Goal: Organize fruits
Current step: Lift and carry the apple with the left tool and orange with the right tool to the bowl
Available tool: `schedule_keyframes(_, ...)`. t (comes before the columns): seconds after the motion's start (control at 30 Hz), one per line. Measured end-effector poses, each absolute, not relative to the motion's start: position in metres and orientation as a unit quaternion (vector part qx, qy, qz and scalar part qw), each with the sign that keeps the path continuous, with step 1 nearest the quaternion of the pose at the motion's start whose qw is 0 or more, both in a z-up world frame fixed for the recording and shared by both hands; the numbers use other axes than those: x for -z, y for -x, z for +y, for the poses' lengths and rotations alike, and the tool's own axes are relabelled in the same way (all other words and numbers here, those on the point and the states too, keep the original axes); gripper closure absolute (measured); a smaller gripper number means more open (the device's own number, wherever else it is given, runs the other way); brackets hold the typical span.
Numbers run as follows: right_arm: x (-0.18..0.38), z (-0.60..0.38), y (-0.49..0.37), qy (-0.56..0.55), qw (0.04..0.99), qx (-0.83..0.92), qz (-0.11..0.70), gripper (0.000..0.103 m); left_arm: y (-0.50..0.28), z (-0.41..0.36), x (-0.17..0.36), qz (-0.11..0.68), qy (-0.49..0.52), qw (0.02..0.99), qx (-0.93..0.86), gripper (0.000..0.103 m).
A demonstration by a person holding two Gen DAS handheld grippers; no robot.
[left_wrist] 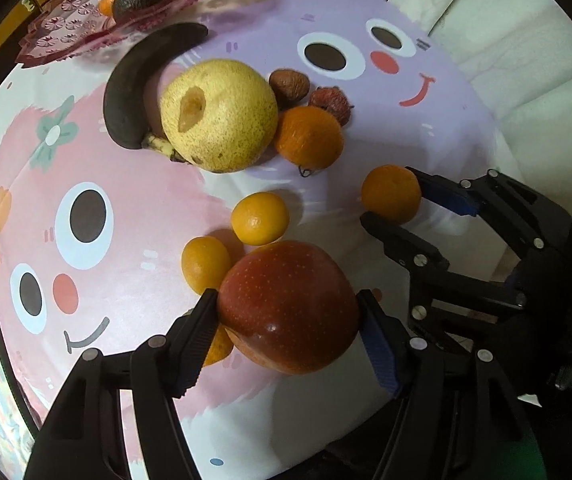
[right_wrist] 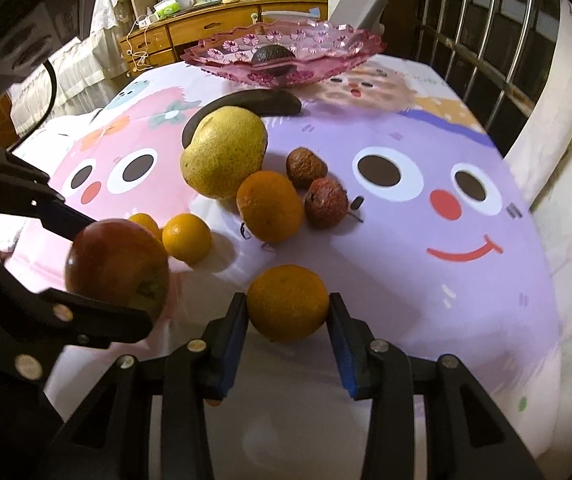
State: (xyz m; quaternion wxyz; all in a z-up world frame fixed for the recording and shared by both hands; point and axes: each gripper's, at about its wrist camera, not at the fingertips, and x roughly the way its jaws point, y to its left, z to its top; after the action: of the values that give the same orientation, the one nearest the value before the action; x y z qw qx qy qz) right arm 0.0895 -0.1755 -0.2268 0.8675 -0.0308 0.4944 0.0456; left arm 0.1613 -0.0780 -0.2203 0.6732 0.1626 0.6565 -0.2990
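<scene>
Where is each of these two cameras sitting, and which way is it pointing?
Left wrist view: sits on the left tongs, looks steeply down at the red apple they grip; the right tongs show too.
Right wrist view: sits on the right tongs, looks down and across the table at their orange and the pink dish.
Shared: both tongs, apple, orange, yellow pear, black banana.

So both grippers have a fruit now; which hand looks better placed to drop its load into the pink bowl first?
Probably the right gripper. Its view faces the pink bowl straight ahead and its orange is small. The left gripper, clamping the red apple, sees the bowl only at its frame's far corner.
</scene>
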Motion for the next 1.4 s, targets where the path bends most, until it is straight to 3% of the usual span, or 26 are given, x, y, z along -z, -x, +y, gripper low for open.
schedule_keyframes(0.87, 0.108, -0.162, -0.145, 0.083, 0.906, -0.036, 0.413, 0.063, -0.23, -0.011, 0.064, 0.569, -0.1, 0.758, 0.303, 0.036)
schedule_keyframes(1.4, 0.101, -0.168, -0.236, 0.095, 0.901, -0.084, 0.416, 0.063, -0.337, -0.001, 0.069, 0.558, -0.028, 0.8, 0.217, 0.036)
